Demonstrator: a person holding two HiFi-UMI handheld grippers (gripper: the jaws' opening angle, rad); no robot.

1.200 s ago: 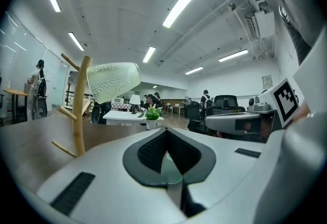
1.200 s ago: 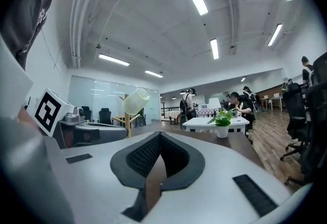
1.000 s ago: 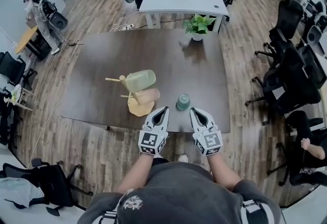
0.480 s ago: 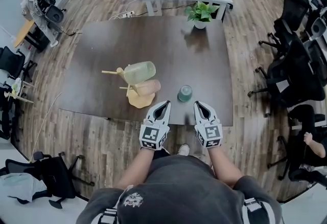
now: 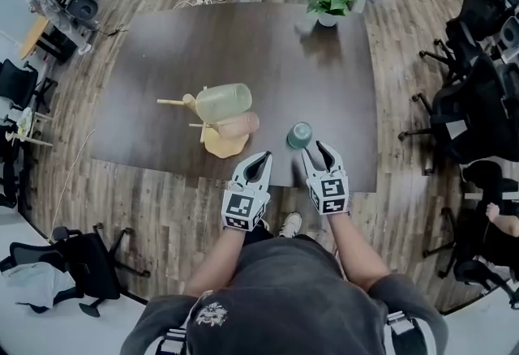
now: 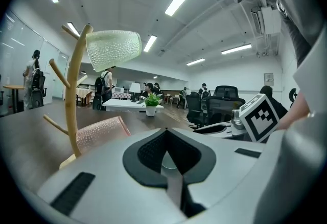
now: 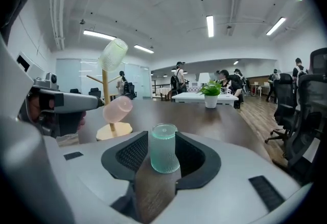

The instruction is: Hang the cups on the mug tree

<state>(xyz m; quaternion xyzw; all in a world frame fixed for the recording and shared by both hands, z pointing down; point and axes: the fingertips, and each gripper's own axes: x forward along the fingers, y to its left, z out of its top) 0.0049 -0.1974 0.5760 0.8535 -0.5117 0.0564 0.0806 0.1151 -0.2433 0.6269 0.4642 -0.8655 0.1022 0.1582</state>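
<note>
Three cups, one pale wooden mug tree [image 5: 219,149], lower centre of dark desk [image 5: 243,45]. Ribbed pale-green cup [image 5: 223,102] and pink cup [image 5: 238,126] hang on pegs. Teal textured cup [image 5: 299,134] stands upright at desk's near edge. Two grippers below: left gripper [image 5: 261,157] closed, empty. Right gripper [image 5: 320,149] half-open, jaws just been opening, teal cup just ahead, ungripped.

The left tool [image 6: 166,131] has its jaws shut tip to tip on nothing, and past it on the dark bench [image 6: 28,126] stands a wooden mug tree [image 6: 75,95] with a green cup [image 6: 113,49] hung high and a pink cup [image 6: 102,133] hung low.
</note>
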